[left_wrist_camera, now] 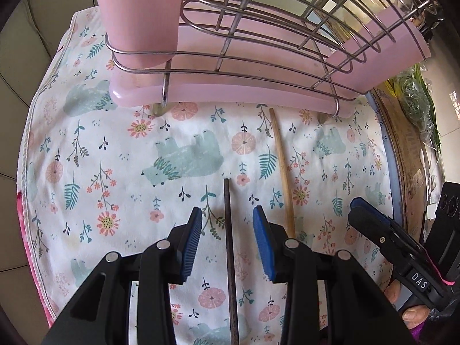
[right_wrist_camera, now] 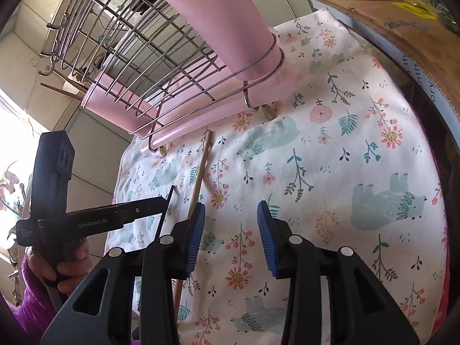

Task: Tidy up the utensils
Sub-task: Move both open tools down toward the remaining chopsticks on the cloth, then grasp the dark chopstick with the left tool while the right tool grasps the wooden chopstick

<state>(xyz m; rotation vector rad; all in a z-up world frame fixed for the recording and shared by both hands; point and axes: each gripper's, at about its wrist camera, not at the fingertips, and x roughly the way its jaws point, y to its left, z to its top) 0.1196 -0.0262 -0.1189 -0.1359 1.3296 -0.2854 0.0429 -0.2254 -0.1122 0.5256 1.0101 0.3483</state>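
The dark chopstick (left_wrist_camera: 230, 258) is lying on the floral cloth (left_wrist_camera: 115, 172), running straight away from you between the blue pads of your left gripper (left_wrist_camera: 227, 244). That gripper's jaws are standing released, a pad on either side of the stick with cloth showing in both gaps, so nothing is being squeezed. From the right wrist view the same dark chopstick (right_wrist_camera: 165, 212) is showing as a thin black line beside the tip of your left gripper (right_wrist_camera: 161, 201).

Just to the right of it, the pale wooden chopstick (left_wrist_camera: 283, 169) is lying on the cloth too, nearly parallel, its far end pointing at the pink drip tray (left_wrist_camera: 230, 95). In the right view this wooden chopstick (right_wrist_camera: 198, 178) is passing behind the left pad of your right gripper (right_wrist_camera: 231, 235); you're holding that one released as well, with only floral cloth (right_wrist_camera: 330, 172) between its pads.

Farther back, the wire dish rack (left_wrist_camera: 273, 23) is sitting in the pink tray, with a pink utensil cup (left_wrist_camera: 138, 14) hanging in a wire ring at its left corner. A cardboard box (left_wrist_camera: 402, 132) is bordering the cloth on the right.
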